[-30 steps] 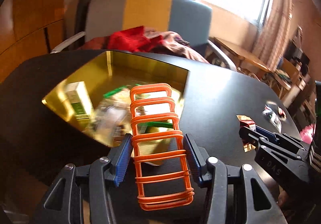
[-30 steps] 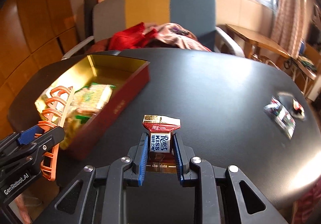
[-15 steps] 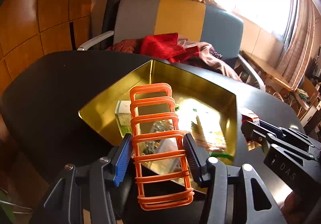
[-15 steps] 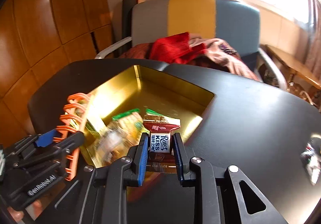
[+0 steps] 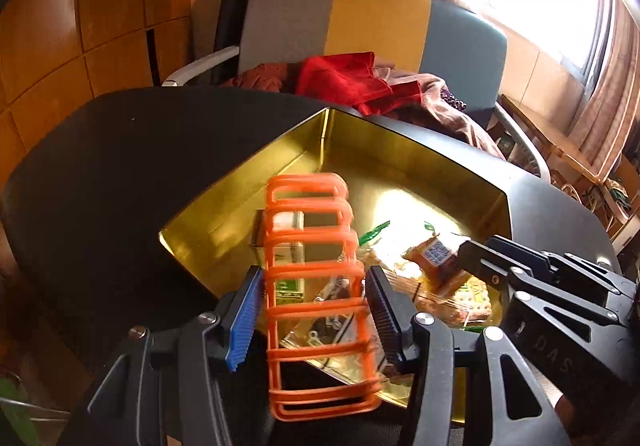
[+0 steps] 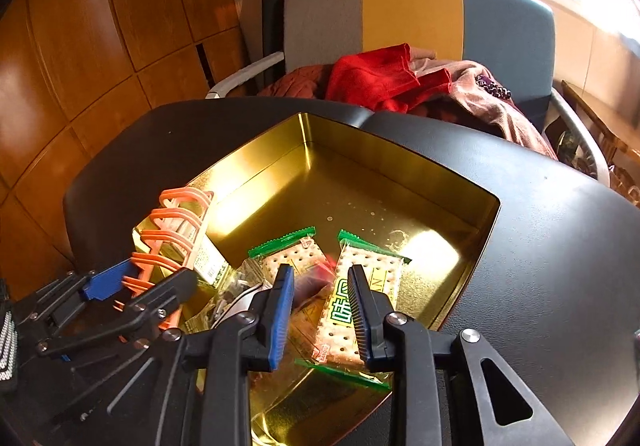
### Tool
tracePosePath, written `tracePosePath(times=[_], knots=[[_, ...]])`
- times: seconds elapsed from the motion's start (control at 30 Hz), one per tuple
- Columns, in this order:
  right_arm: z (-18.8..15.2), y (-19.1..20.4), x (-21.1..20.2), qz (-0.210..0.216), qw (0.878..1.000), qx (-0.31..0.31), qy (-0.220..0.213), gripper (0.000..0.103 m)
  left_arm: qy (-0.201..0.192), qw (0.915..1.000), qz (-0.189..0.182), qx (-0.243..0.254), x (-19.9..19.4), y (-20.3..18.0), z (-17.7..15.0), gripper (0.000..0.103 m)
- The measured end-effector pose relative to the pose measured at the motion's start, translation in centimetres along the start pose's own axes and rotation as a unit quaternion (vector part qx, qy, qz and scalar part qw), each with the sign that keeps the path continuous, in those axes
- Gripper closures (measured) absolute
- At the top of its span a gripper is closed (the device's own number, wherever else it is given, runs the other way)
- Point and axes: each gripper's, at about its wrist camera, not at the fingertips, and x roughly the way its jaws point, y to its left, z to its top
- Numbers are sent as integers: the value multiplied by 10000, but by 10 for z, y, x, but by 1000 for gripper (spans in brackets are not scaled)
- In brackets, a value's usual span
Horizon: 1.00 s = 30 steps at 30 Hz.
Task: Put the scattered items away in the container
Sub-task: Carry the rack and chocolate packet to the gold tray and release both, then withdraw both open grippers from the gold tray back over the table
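Observation:
My left gripper (image 5: pixel 312 310) is shut on an orange plastic rack (image 5: pixel 312 246), held over the near left part of the gold tin (image 5: pixel 400 150). My right gripper (image 6: pixel 320 302) hangs over the tin's (image 6: pixel 360 142) near side, its jaws opening. A red chocolate packet (image 6: pixel 314 280) is a blur between and just beyond its fingertips, with the pads off it. From the left wrist view, the packet (image 5: pixel 434 252) is at the right gripper's (image 5: pixel 480 258) tip. Two green-edged cracker packets (image 6: pixel 372 286) and a small box (image 5: pixel 288 246) lie in the tin.
The tin sits on a black round table (image 5: pixel 120 166). Behind it stands a grey, yellow and blue armchair (image 5: pixel 360 18) piled with red and brown clothes (image 5: pixel 344 78). Wood panelling is on the left, a bright window on the right.
Both grippers swung left from the table's open part to above the tin. The right jaws have parted and the chocolate packet, earlier pinched upright, has slipped out of them.

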Motion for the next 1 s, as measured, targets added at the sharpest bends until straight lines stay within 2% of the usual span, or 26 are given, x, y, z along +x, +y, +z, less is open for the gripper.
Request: tracePosePath(times=[0.33,0.57,1.0], knots=[[-10,-5,-13,34,9999,154,-31,74,-103,9998,-107,-100,-6,4,1,50],[-19,-10,-28,47,9994,308,-129,74,-278,9995,-169,32,-23,-6,-5,50],[-40,-16,-69,-501,9977,233,-381,66,-233,9996,-69,173,-39,-25,-26,49]])
